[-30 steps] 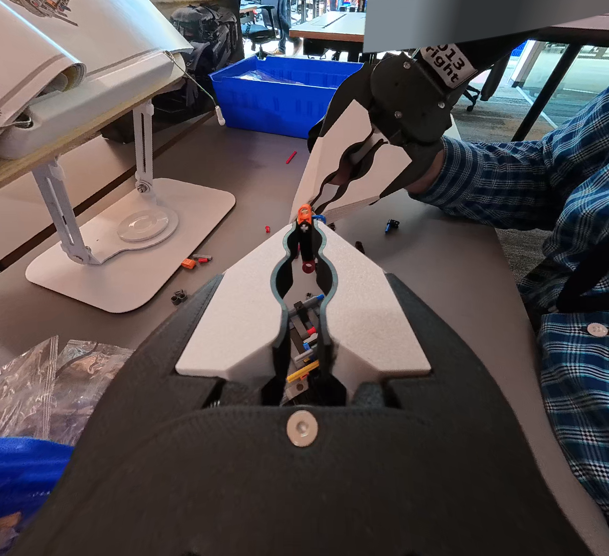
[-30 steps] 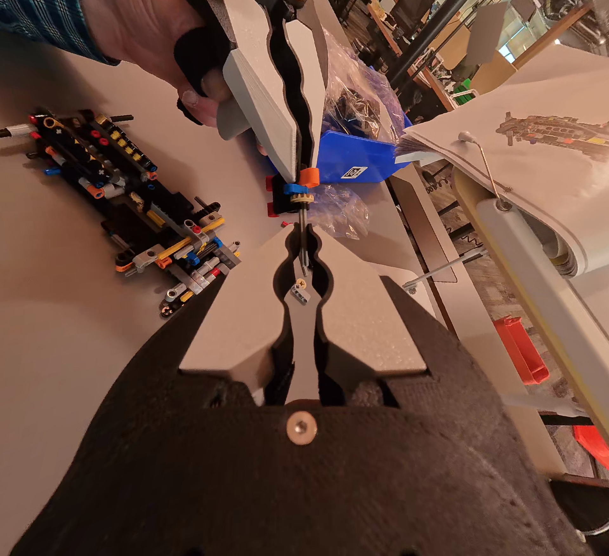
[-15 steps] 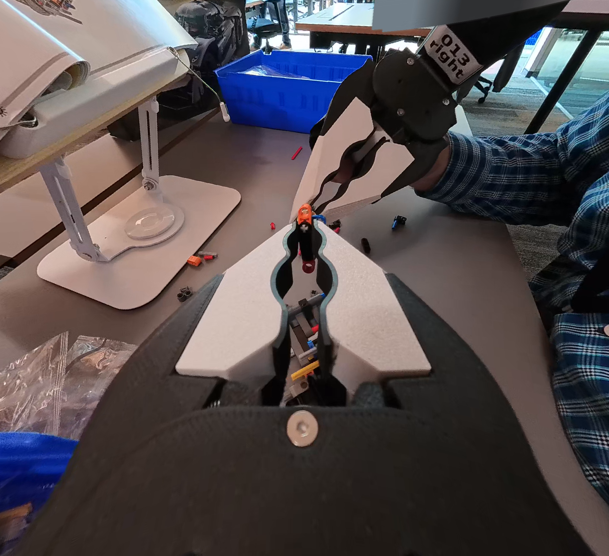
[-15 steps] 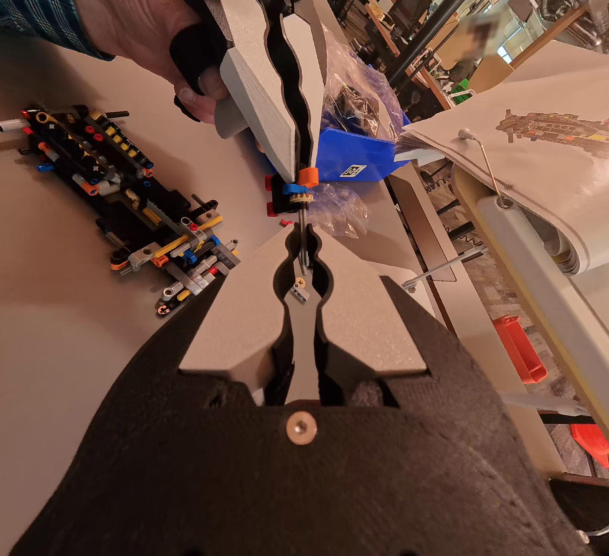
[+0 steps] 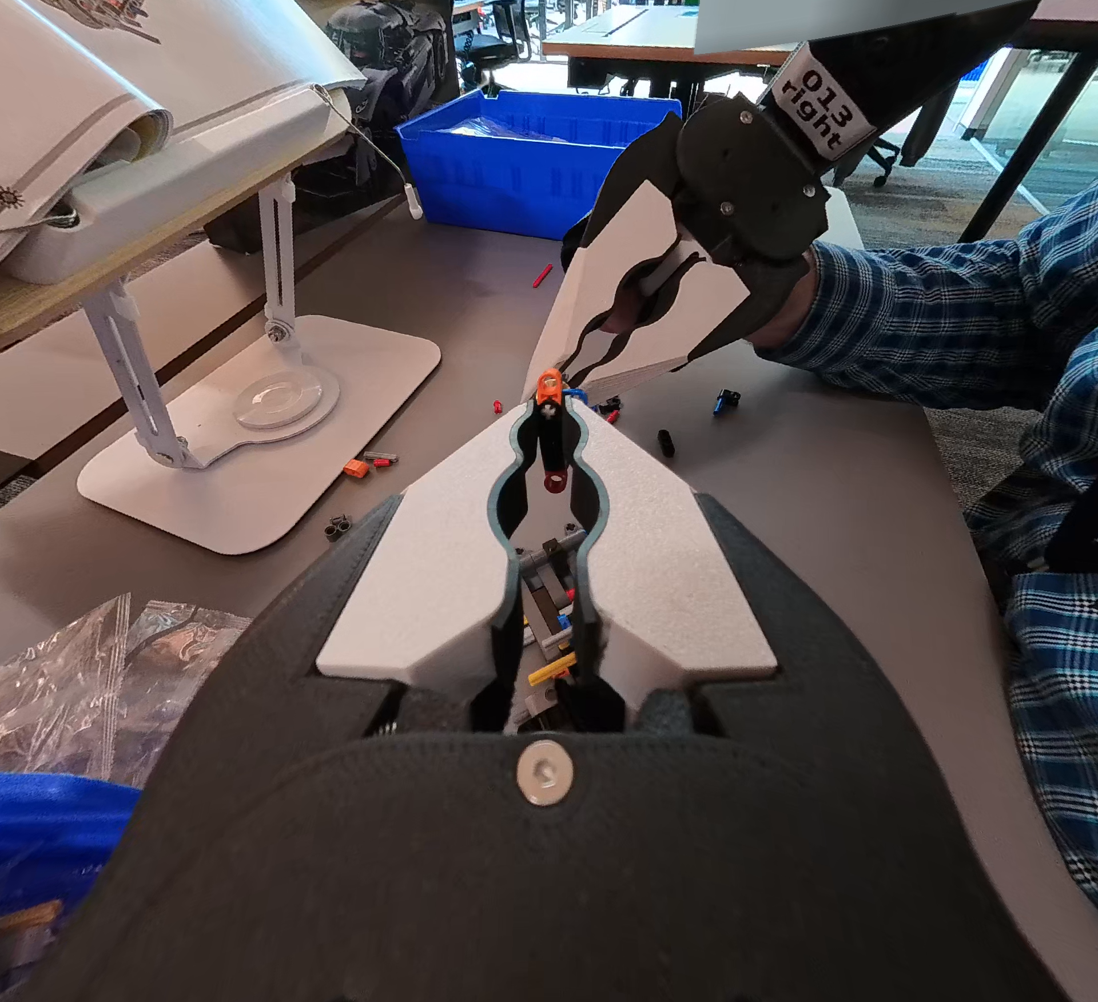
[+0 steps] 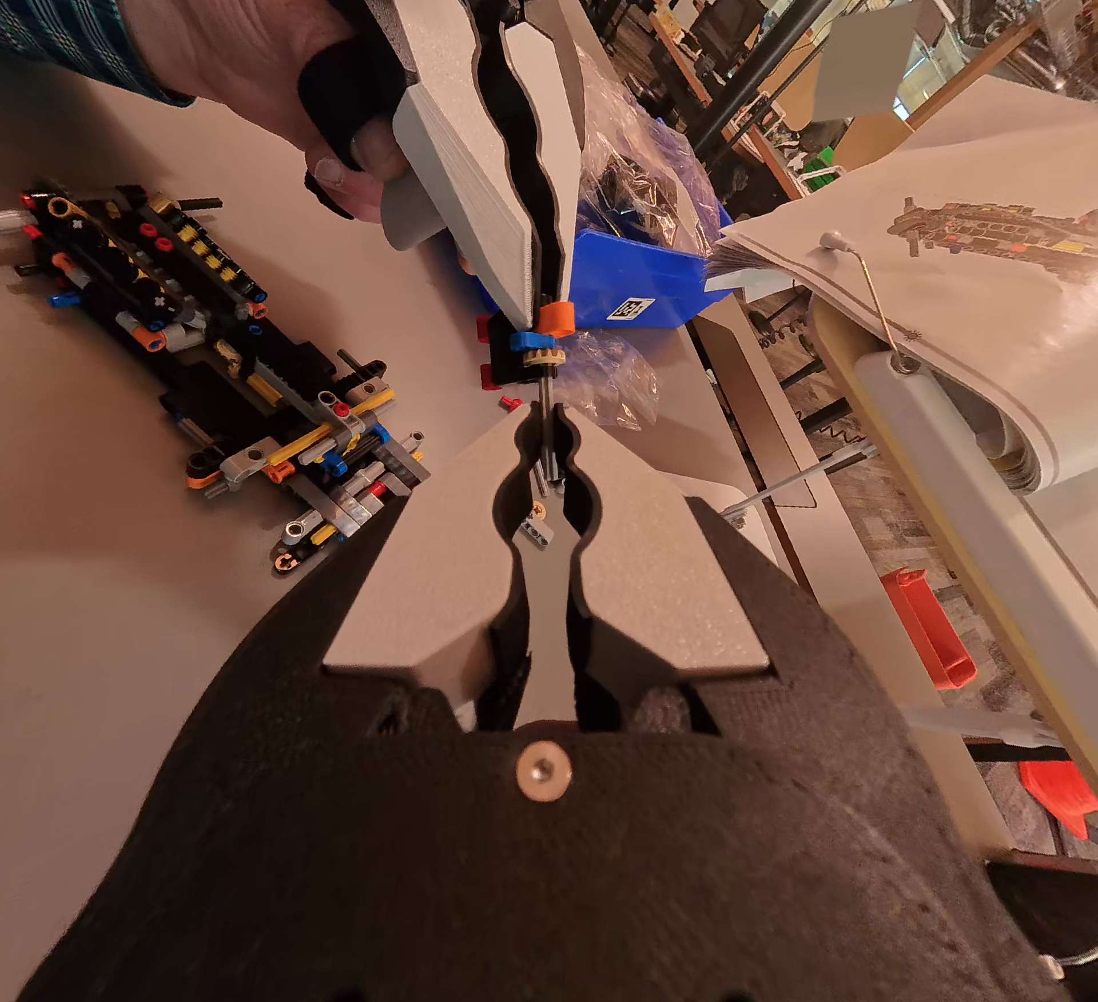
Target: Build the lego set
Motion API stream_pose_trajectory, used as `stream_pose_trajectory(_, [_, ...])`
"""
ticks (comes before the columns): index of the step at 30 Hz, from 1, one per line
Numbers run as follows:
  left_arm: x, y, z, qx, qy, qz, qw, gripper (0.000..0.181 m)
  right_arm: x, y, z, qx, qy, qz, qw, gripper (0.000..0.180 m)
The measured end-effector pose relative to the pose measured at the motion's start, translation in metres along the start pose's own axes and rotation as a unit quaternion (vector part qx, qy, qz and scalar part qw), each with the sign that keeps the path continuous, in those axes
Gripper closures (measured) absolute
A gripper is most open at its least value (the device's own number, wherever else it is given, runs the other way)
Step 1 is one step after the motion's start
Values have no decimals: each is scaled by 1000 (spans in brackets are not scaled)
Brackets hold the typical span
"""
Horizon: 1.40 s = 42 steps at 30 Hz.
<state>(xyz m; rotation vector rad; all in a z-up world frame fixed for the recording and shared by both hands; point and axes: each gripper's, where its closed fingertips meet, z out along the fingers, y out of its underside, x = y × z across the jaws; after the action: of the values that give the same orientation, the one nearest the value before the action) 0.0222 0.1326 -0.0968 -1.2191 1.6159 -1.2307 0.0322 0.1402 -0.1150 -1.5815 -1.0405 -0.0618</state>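
Note:
My left gripper [image 5: 549, 409] is shut on a small black sub-assembly [image 5: 551, 441] with an orange connector on top and a red pin below. My right gripper [image 6: 545, 412] is shut on a thin grey axle [image 6: 546, 438] that runs into that sub-assembly [image 6: 523, 355], through a tan gear and a blue piece under the orange connector. The two grippers meet tip to tip above the table: the right one [image 5: 570, 382] shows in the left wrist view, the left one [image 6: 543, 314] in the right wrist view. The large Lego build [image 6: 237, 367] lies on the table beside them.
An open instruction booklet [image 5: 148, 40] rests on a white stand [image 5: 255, 438]. A blue bin [image 5: 523, 171] stands at the back. Plastic bags [image 5: 89, 688] and another blue bin [image 6: 630, 284] lie near the left hand. Loose small pieces [image 5: 368, 462] dot the grey table [image 5: 802, 498]. Both grippers' tips are close together, under 4 cm apart. Left tips and right tips are each some 15 cm from the large Lego build [image 6: 237, 367].
Both grippers keep their grip and stay tip to tip. The pair has shifted slightly over the table; the large build sits a little differently in the right wrist view.

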Motion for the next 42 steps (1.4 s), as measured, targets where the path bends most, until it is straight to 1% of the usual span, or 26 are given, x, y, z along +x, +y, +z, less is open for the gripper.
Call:
stream_pose_trajectory(1, [0, 0, 0, 1, -1, 0, 1000, 176, 0, 0, 0, 0, 2, -1, 1000, 180])
stream_pose_trajectory(8, [-3, -3, -1, 7, -19, 20, 1000, 175, 5, -2, 1, 7, 26, -12, 1000, 179])
stream_pose_trajectory(17, [-4, -4, 0, -12, -68, 98, 993, 174, 8, -1, 2, 5, 50, -37, 998, 179])
stream_pose_trajectory(25, [-7, -2, 0, -14, -64, 81, 995, 173, 7, 1, 4, 8, 36, -12, 999, 179])
stream_pose_trajectory(27, [-8, -1, 0, -15, -62, 74, 995, 172, 5, 1, 4, 12, 21, 10, 1000, 179])
stream_pose_trajectory(30, [-10, 0, -1, -10, -47, 45, 998, 167, 1, 1, 5, 24, -20, 71, 997, 179])
stream_pose_trajectory(35, [-9, 0, -2, 6, 1, -32, 999, 166, -7, -1, 6, 45, -97, 197, 975, 179])
stream_pose_trajectory(40, [-11, 2, -3, 23, 52, -118, 991, 153, 0, 5, 6, 44, -106, 267, 957, 179])
stream_pose_trajectory(42, [-14, 4, -3, 26, 53, -129, 990, 154, 0, 7, 6, 43, -115, 293, 948, 179])
